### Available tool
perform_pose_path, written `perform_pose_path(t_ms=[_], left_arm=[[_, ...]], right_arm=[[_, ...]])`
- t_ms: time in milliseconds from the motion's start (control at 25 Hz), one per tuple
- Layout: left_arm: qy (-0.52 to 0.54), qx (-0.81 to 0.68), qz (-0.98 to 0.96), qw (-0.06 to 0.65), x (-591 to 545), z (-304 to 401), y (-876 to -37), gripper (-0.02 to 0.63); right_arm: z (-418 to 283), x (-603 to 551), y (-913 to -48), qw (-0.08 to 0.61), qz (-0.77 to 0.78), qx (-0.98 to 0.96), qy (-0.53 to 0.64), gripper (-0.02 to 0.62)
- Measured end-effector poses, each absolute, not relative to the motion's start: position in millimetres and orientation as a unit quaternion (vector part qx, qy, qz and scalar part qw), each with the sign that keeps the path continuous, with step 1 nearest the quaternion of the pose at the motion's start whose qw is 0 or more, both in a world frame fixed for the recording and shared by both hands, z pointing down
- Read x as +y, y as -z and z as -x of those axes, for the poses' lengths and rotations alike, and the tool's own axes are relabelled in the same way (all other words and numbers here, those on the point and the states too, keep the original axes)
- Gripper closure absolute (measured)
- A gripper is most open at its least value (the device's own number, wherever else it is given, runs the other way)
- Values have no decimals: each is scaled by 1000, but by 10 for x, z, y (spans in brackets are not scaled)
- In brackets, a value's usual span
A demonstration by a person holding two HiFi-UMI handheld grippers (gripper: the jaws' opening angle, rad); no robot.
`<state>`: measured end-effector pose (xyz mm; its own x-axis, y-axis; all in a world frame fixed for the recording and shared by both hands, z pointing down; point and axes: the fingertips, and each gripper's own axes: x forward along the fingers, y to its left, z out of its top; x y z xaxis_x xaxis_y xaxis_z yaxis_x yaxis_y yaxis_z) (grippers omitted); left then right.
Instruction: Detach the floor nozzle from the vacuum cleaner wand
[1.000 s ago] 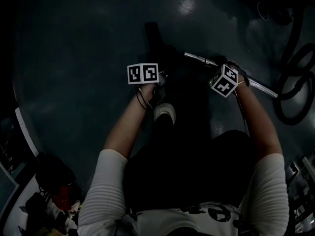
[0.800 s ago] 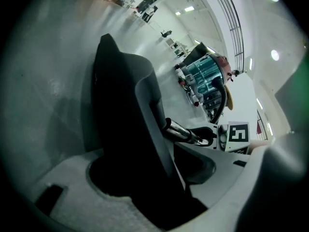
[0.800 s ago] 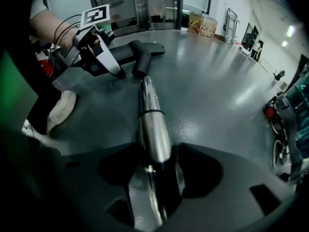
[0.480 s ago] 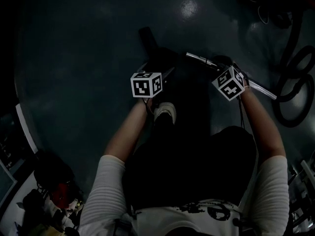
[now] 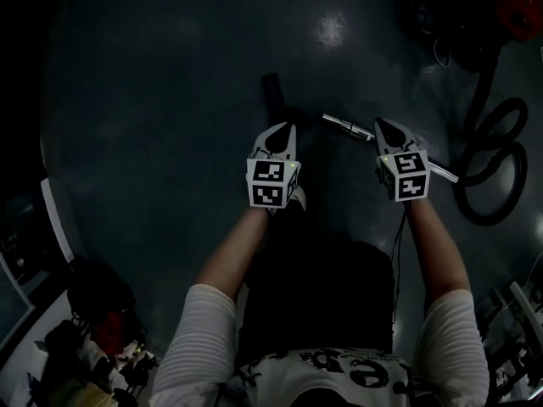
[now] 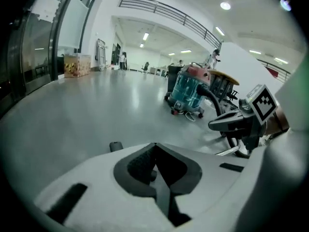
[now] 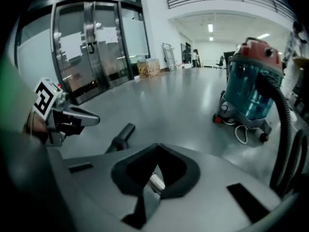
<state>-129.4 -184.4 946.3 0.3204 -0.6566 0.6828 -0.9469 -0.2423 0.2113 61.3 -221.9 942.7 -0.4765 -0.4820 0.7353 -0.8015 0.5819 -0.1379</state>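
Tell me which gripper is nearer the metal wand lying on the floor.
Right. In the head view the right gripper hangs directly over the wand near its middle; the left gripper is off beyond its left end, clear of it.

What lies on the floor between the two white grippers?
In the head view, the free end of the shiny metal vacuum wand lies between the left gripper and right gripper.
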Motion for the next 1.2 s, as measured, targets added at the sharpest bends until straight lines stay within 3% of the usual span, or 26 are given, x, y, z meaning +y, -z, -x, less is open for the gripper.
perform_pose_path(t_ms=[320,800,1200], left_arm=[[-224,-527,-767,288,-1788,1034,-6861,603],[-121,-576,-769,250,-660,503,-2891,603],[-47,-575,-799,170,487,366,-1352,603]], right_arm=[[-767,-1968,-6878,270,-457,-803,-271,592],[-1254,-917,-2730,169,-476,-845,-178,594],[-1353,279,-1434,120,-492,-862,-41,594]])
